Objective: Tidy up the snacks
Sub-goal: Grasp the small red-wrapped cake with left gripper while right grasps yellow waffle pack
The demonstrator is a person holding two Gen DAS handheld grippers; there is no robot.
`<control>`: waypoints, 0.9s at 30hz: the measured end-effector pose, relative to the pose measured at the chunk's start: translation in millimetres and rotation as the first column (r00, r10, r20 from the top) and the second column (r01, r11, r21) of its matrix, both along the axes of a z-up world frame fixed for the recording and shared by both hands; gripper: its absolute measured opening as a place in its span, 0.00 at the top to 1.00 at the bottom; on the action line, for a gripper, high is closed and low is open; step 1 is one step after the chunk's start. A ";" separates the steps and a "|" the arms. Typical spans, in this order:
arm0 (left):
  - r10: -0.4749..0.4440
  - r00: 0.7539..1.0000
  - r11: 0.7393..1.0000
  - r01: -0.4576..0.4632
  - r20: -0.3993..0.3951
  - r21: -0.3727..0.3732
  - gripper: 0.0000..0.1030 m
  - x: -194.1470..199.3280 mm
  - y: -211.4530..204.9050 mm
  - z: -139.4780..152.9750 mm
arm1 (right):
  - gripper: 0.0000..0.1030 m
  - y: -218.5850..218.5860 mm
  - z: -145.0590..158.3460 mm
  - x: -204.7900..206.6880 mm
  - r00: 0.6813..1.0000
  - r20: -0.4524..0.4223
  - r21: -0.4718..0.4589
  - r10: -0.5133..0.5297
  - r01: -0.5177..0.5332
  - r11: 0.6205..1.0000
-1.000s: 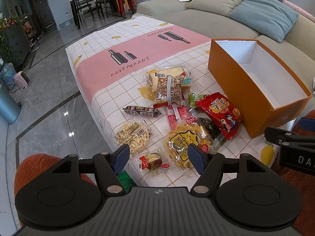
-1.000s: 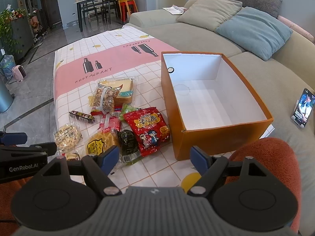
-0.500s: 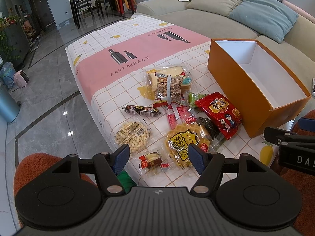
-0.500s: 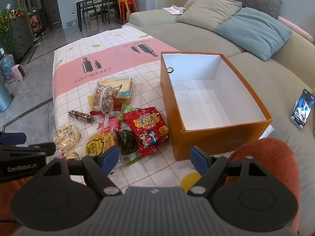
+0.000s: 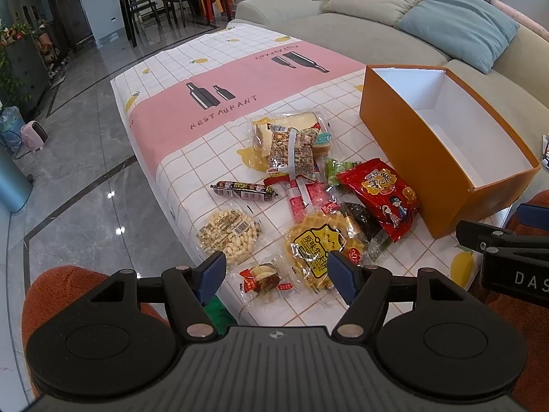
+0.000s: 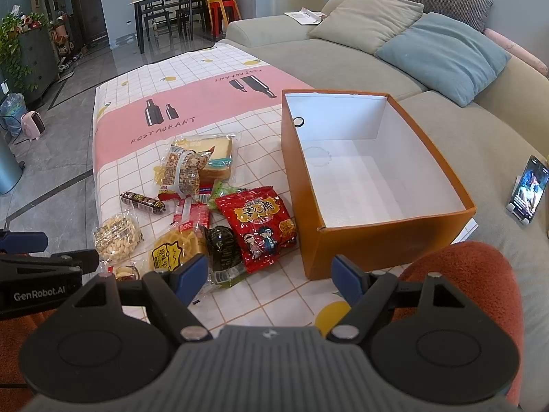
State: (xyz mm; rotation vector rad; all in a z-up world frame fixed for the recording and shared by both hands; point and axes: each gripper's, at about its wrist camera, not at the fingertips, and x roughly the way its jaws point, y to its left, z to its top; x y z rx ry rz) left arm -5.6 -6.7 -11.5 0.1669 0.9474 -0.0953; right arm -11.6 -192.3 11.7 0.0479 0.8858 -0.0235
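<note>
Both tools hang at the near edge of the worktop (image 5: 164, 144), jaws spread wide and pinching nothing: the left tool (image 5: 276, 276) over the small wrapped cake (image 5: 262, 278) and the yellow waffle pack (image 5: 317, 245), the right tool (image 6: 269, 274) between the black packet (image 6: 223, 243) and the orange box's (image 6: 387, 242) near corner. The snacks lie heaped left of the box, which holds nothing so far. The red chip bag (image 6: 259, 221) overlaps its neighbours, so a grab there may drag a second wrapper along. Slick film could slip from the pads. The toast bag (image 5: 291, 130) farther off would crush under a hard squeeze.
</note>
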 end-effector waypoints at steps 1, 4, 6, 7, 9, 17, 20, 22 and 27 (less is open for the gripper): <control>-0.001 1.000 1.000 0.001 -0.003 -0.002 0.22 0.1 0.3 0.1 | 0.25 0.0 0.0 0.0 1.000 0.000 0.000 0.000 0.000 1.000; -0.011 1.000 1.000 0.011 -0.017 -0.010 0.22 2.1 3.1 -0.5 | 0.25 0.7 -1.2 0.2 1.000 -0.001 0.006 0.002 -0.002 1.000; -0.015 0.999 1.000 0.015 -0.037 -0.018 0.22 3.6 6.2 -2.3 | 0.25 0.3 -3.6 1.3 1.000 -0.007 0.023 0.007 -0.007 1.000; -0.013 0.999 1.000 0.012 -0.052 -0.023 0.22 4.9 8.6 -4.3 | 0.25 -1.1 -5.5 1.6 1.000 -0.009 0.046 0.012 -0.012 0.999; 0.007 0.996 0.999 -0.010 -0.091 -0.034 0.22 9.5 16.1 -10.1 | 0.27 -2.8 -10.8 2.3 1.000 -0.013 0.095 0.025 -0.023 0.995; 0.108 0.973 0.989 -0.126 -0.204 -0.077 0.22 35.7 47.1 -37.6 | 0.38 9.1 -36.1 19.5 0.991 -0.055 0.183 0.119 -0.108 0.977; 0.130 0.960 0.983 -0.157 -0.246 -0.092 0.22 46.5 53.2 -52.2 | 0.38 16.7 -43.6 29.9 0.986 -0.057 0.191 0.158 -0.145 0.971; 0.143 0.950 0.979 -0.177 -0.278 -0.101 0.22 53.8 55.7 -63.4 | 0.38 22.0 -49.5 37.9 0.981 -0.066 0.192 0.182 -0.166 0.967; 0.152 0.933 0.972 -0.201 -0.325 -0.123 0.22 66.5 59.9 -83.6 | 0.38 38.0 -65.8 55.3 0.965 -0.083 0.195 0.248 -0.228 0.954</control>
